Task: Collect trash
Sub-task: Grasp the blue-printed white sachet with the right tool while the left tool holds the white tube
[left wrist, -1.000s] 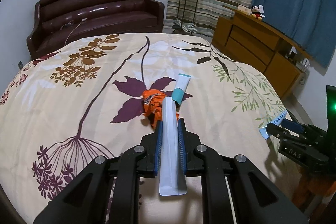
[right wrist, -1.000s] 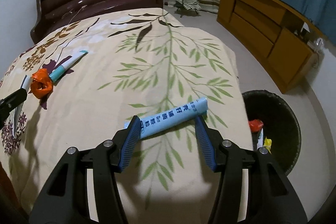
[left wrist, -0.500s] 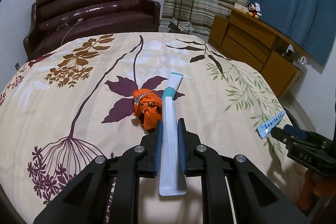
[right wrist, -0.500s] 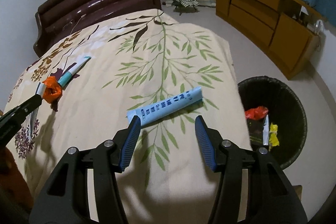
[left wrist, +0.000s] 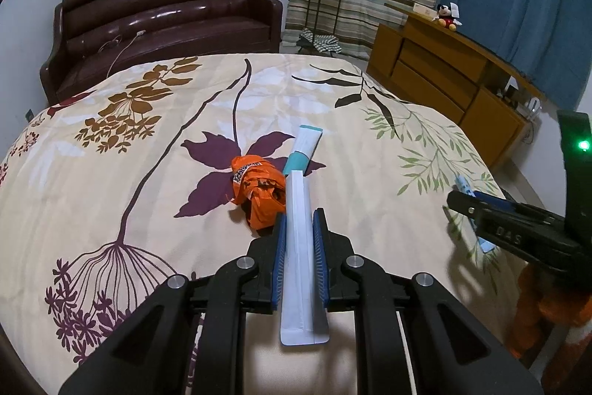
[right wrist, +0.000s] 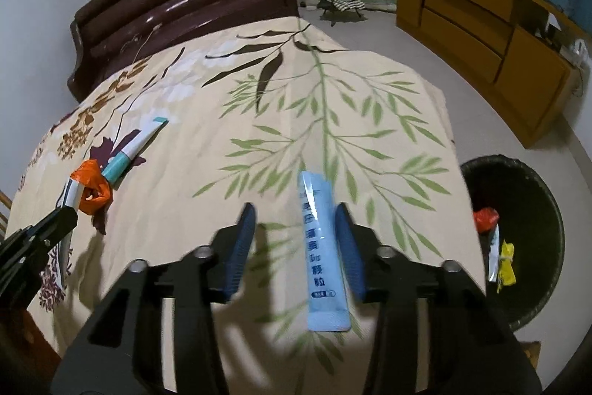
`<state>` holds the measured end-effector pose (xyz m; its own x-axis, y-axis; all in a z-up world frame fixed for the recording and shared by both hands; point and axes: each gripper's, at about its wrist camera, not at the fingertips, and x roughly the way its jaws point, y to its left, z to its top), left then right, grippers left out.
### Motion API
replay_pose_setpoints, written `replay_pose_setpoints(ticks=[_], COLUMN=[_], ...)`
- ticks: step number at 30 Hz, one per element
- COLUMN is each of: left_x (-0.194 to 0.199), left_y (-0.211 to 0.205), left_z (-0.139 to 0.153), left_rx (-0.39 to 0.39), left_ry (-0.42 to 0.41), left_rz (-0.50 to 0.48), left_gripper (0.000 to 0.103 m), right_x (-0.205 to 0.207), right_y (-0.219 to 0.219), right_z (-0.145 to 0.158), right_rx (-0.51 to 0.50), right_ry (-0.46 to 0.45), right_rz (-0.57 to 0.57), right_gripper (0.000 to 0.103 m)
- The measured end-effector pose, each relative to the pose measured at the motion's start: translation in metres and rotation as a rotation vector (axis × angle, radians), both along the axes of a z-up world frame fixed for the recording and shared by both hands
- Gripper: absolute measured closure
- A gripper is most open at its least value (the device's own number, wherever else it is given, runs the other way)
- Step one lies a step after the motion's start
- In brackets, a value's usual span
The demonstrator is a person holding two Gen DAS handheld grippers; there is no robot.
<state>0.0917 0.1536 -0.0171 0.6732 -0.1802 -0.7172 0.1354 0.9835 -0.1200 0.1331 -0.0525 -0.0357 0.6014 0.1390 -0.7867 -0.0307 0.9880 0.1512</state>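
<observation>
Left wrist view: the left gripper [left wrist: 299, 228] is pressed together on a long white paper sachet [left wrist: 300, 254], pinched along its length so it can be carried off. Just ahead, a crumpled orange plastic wrapper [left wrist: 259, 193] and a white-and-teal tube [left wrist: 304, 150] lie on the floral bedspread [left wrist: 111, 173], not yet collected.

Right wrist view: the right gripper [right wrist: 296, 239] has its jaws closing around a light-blue printed sachet [right wrist: 322, 247] lying lengthwise between them near the right finger; a firm pinch is not evident. Just beside the bed's edge stands a dark round bin [right wrist: 532, 232] already holding scraps, probably the sachet's destination.
</observation>
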Motion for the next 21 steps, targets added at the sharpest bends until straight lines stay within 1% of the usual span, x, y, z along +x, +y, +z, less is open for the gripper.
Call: replay_pose_setpoints(ticks=[6,9,13,15,21], left_x=[0.002,0.002,0.002,0.002,0.0], left_y=[-0.001,-0.002,-0.003,-0.003,-0.005], left_z=[-0.003,-0.005,-0.006,-0.006,-0.005], left_rx=[-0.001,-0.003,-0.002,-0.001,0.001], left_ry=[0.005,0.008,0.01,0.009,0.001], left_rz=[-0.002,0.0,0.002,0.003,0.004], left_gripper=[0.087,0.087,0.087,0.087,0.087], right_x=[-0.001,-0.005,-0.01,-0.011,-0.019], right_y=[0.002,0.002,0.003,0.002,-0.005], right_z=[-0.002,-0.002,-0.003,-0.004,0.0], right_rx=[-0.048,-0.085,-0.134,-0.141,-0.119], right_ry=[-0.002,-0.007,-0.021,-0.026,-0.042], right_rz=[0.023,0.037,0.043,0.048,0.052], right_gripper=[0.066,0.072,0.083,0.087,0.088])
